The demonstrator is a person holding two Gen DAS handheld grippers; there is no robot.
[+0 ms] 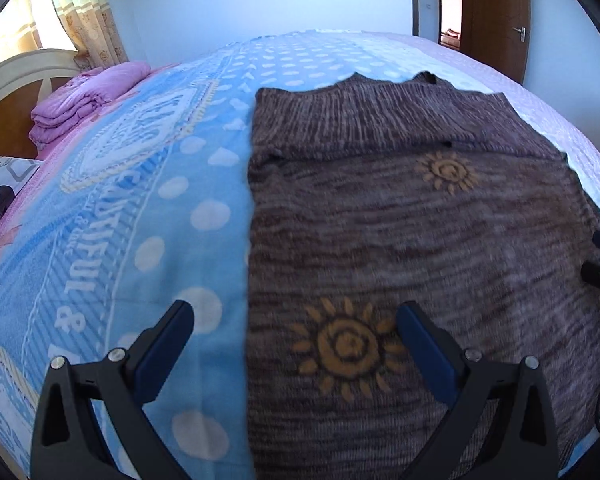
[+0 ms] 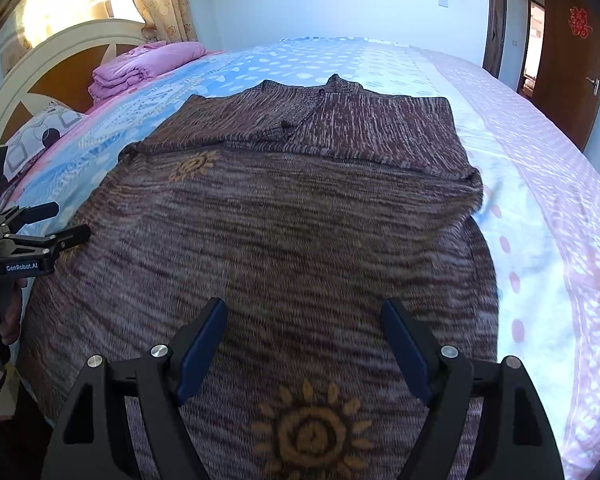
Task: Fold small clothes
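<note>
A brown knitted sweater point(image 1: 400, 220) with yellow sun patterns lies flat on the bed, its far part folded over. It also shows in the right wrist view point(image 2: 280, 220). My left gripper point(image 1: 296, 320) is open and empty, hovering over the sweater's left edge near a sun pattern. It also shows at the left of the right wrist view point(image 2: 62, 224). My right gripper point(image 2: 304, 316) is open and empty above the sweater's near part. Its fingertips point(image 1: 598, 256) show at the right edge of the left wrist view.
The bed has a blue dotted sheet point(image 1: 160, 200) with a pink part on the right point(image 2: 540, 200). A folded pink quilt point(image 1: 84, 100) and a pillow point(image 2: 44, 132) lie by the headboard point(image 2: 60, 64). A brown door point(image 1: 496, 8) stands at the far right.
</note>
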